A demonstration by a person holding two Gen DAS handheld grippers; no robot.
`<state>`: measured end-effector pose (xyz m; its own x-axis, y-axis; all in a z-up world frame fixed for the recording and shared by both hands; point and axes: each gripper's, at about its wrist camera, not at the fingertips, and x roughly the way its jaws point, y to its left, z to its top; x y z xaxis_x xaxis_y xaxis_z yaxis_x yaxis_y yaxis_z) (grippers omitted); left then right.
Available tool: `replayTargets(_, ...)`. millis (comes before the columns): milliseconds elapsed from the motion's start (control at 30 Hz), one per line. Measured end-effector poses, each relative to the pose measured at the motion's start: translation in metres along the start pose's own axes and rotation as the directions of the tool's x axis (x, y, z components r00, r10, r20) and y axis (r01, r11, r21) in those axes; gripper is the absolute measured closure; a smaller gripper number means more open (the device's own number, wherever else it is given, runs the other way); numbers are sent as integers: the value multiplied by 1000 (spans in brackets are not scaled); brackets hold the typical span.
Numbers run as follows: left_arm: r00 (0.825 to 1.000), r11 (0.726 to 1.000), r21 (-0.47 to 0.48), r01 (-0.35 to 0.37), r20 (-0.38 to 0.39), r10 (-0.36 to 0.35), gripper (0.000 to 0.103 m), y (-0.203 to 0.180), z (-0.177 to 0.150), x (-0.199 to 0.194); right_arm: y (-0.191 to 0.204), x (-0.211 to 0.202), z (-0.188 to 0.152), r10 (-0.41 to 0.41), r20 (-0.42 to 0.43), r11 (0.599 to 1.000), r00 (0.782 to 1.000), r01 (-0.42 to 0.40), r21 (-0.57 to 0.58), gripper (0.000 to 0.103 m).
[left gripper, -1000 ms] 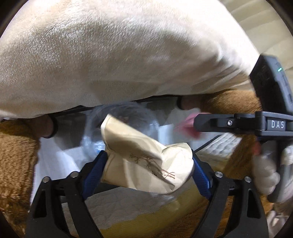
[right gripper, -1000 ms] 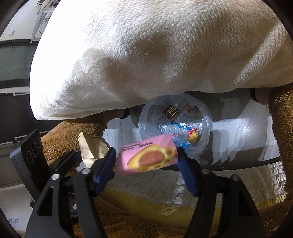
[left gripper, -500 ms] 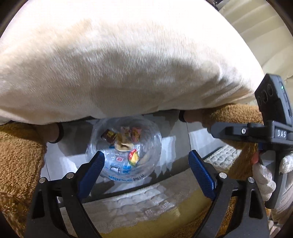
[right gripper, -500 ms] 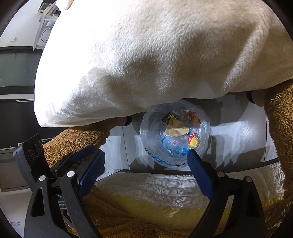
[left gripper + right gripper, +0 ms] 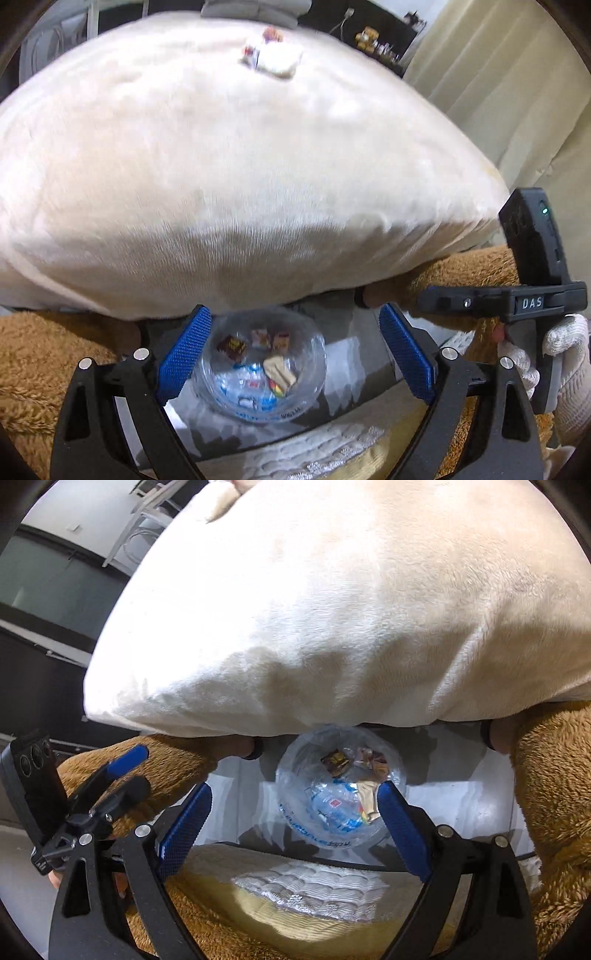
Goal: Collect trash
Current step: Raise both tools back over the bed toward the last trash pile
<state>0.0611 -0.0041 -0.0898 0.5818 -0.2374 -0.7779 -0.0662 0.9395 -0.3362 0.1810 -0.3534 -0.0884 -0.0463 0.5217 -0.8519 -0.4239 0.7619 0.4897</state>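
A clear plastic trash bag (image 5: 221, 391) (image 5: 295, 812) stands open on the floor below both grippers, with several wrappers inside. A crumpled beige paper (image 5: 279, 369) (image 5: 364, 794) lies on top of them. My left gripper (image 5: 291, 325) hangs open above the bag with nothing between its blue pads. My right gripper (image 5: 295, 797) is open too, empty, over the bag's near rim. Each gripper shows at the edge of the other's view: the right gripper (image 5: 480, 301) beside a gloved hand (image 5: 565, 343), the left gripper (image 5: 122, 768) at the left. More small wrappers (image 5: 271, 61) lie on top of the cream cushion.
A big cream plush cushion (image 5: 240, 166) (image 5: 351, 609) overhangs the bag from behind. Brown fuzzy plush (image 5: 33, 362) (image 5: 554, 775) flanks the bag on both sides. A quilted white and yellow mattress edge (image 5: 306, 886) runs just under the grippers.
The left gripper let go of the beige paper and the right gripper let go of a pink packet; the paper now lies in the bag. Both grippers have opened and risen.
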Motion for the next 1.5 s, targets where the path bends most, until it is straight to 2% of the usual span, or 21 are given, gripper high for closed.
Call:
replayTargets(133,995,1000,13,-9,97,8,13,-4,-3,-20,4,-20,-5,-12,82,999,997,16,-40,13)
replayTargets(233,986,999,37,-17,166,11,13,-9,-6,-34,10,-37,-12,-15,167,996,986,29,-84,13)
replayTargets(300,979,998,54,-15,203,3,13,-12,-8,-42,17,-49,-18,-10,233,992,973,40,-123,13)
replayTargets(433,972,996,84,-12,236,-8,13,-16,-5,-57,32,-75,-30,-3,366,972,931,88,-216,13)
replayTargets(567,956,996,87,13,291,-38,13,-11,0,-71,45,-82,-33,-12,407,950,913,138,-281,13)
replayTargets(667,942,996,85,15,332,-43,13,-9,6,-82,57,-87,-29,-26,450,922,893,196,-334,13)
replayTargets(867,919,996,84,12,392,-44,13,-1,27,-91,75,-92,-7,-3,492,884,871,233,-406,13)
replayTargets(1000,908,997,69,23,416,-50,13,9,51,-94,87,-103,20,6,602,863,798,300,-406,10)
replayTargets(1033,907,998,64,21,418,-46,13,11,57,-93,89,-105,29,4,622,862,783,313,-399,5)
replayTargets(1100,904,998,54,26,424,-47,13,16,71,-91,93,-106,50,3,651,859,759,331,-390,5)
replayTargets(1200,905,998,33,48,421,-58,13,24,88,-86,94,-100,84,-16,651,865,759,337,-371,5)
replayTargets(1333,900,998,43,53,432,-67,13,28,108,-86,95,-88,129,-19,603,896,797,281,-343,5)
replayTargets(1500,894,998,47,46,444,-62,13,41,137,-84,105,-72,171,-30,604,896,797,289,-337,5)
